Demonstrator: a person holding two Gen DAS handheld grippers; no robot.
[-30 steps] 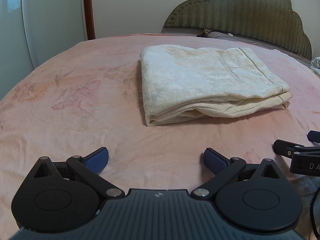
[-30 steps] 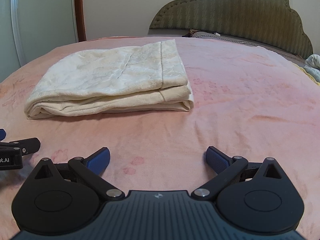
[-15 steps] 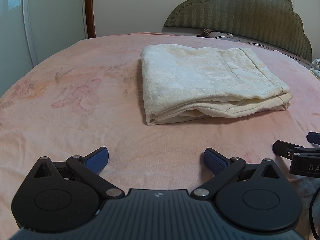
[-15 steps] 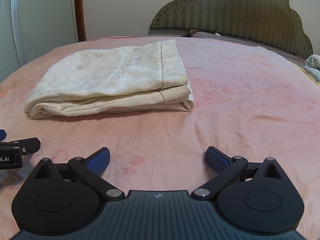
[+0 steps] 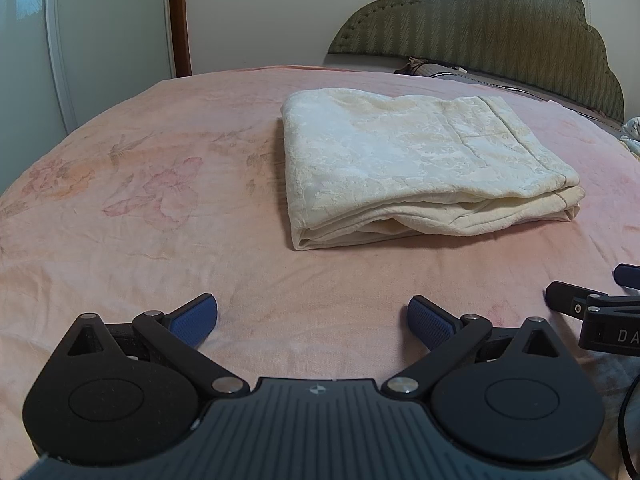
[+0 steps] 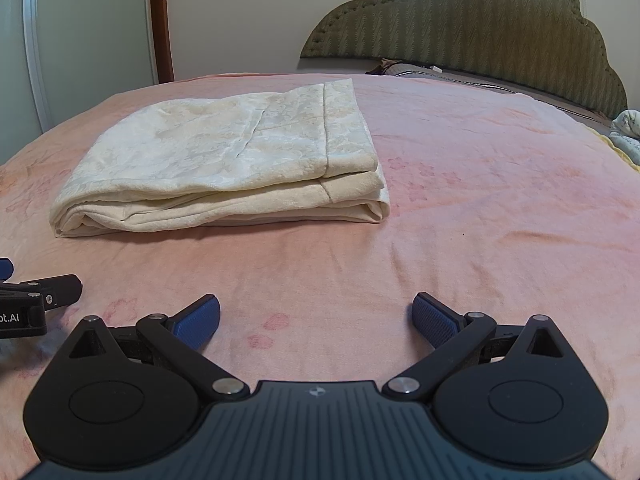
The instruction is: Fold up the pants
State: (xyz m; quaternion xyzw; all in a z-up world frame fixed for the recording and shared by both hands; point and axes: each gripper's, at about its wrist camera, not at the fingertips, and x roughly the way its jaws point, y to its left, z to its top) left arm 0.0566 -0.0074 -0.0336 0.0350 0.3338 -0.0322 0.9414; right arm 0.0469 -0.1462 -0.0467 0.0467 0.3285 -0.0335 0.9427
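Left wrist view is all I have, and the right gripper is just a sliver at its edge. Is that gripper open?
Observer: Yes. In the right wrist view the right gripper has its jaws wide apart, with only the bed showing between them.
Operator: What does the pants' right end look like?
Observer: The pants end there in a rounded fold. The layers are stacked fairly evenly, and a hem band runs across the top layer.
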